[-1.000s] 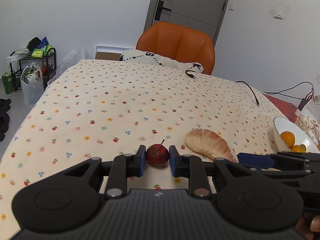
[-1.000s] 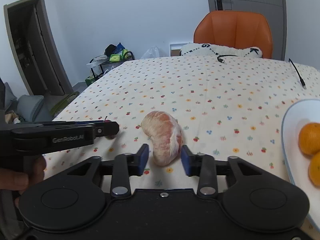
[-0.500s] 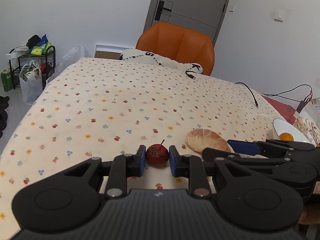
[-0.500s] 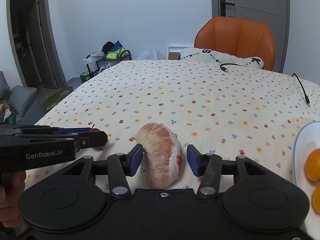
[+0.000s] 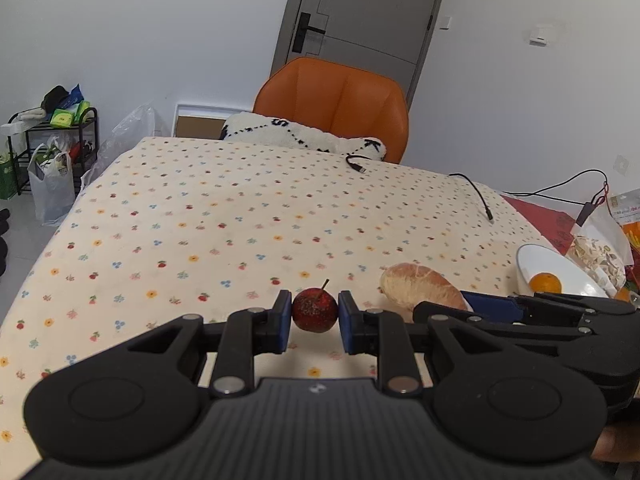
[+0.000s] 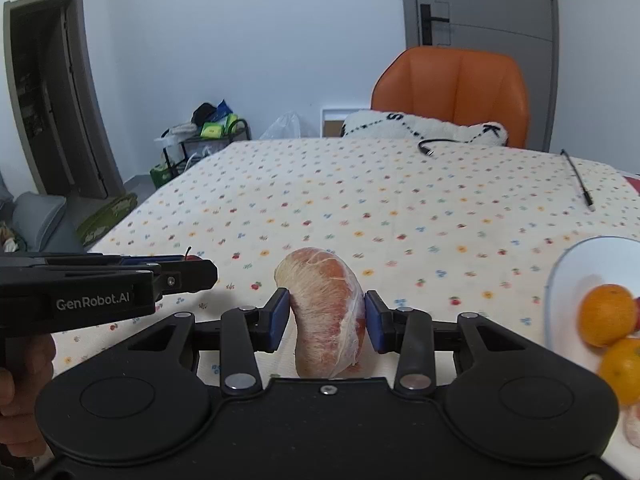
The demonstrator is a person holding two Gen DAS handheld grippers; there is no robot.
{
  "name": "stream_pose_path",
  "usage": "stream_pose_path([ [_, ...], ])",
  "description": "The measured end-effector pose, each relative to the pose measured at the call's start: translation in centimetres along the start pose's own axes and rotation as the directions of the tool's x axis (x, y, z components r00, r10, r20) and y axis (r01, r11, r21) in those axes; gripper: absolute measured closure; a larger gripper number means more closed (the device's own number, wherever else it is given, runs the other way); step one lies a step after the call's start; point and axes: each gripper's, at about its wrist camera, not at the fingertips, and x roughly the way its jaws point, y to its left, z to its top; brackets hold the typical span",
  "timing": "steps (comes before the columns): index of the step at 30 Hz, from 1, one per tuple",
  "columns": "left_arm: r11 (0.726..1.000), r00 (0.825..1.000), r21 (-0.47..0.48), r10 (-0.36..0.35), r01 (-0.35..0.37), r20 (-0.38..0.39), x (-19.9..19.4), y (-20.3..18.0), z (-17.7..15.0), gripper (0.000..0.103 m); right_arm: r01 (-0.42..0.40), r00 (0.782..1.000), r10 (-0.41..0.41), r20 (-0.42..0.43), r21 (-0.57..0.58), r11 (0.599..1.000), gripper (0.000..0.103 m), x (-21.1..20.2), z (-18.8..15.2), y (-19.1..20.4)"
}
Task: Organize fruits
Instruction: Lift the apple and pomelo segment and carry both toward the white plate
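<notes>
The right claw [image 6: 325,316] has just been closing on the peeled pomelo segment [image 6: 326,312] lying on the counter [image 6: 360,200] between its pads, which now touch both sides; too hard a squeeze could burst the soft flesh, too light and it slips (the membrane looks slick). The left claw [image 5: 314,314] is clamped on a small red fruit [image 5: 314,310]. The white bowl [image 6: 560,292] sits off to the right claw's right.

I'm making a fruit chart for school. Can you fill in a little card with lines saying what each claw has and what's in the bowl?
left claw: shut on the small red fruit
right claw: just closing, pads touching the peeled pomelo segment
white bowl: at the right, holding oranges
surface: flowery tablecloth
</notes>
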Motion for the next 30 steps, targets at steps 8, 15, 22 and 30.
stream_pose_path([
  [8,0.999,0.999,0.037,-0.032,0.031,0.018,-0.8,-2.6,0.6,0.080,0.008,0.999,-0.010,0.042,0.051,0.999,0.065,-2.9,0.1,-1.7],
  [15,0.996,0.998,0.066,-0.067,0.066,0.021,-0.7,-4.9,0.9,0.080,0.038,0.997,-0.043,0.063,0.078,0.996,0.065,-4.9,0.1,-3.5],
  [22,0.989,0.994,0.099,-0.110,0.107,0.019,-0.3,-7.4,1.1,0.080,0.088,0.992,-0.097,0.082,0.106,0.990,0.065,-6.7,0.0,-5.7],
  [30,0.979,0.987,0.131,-0.159,0.156,0.016,0.3,-10.3,1.3,0.080,0.147,0.983,-0.159,0.094,0.128,0.981,0.065,-8.7,-0.3,-8.3],
])
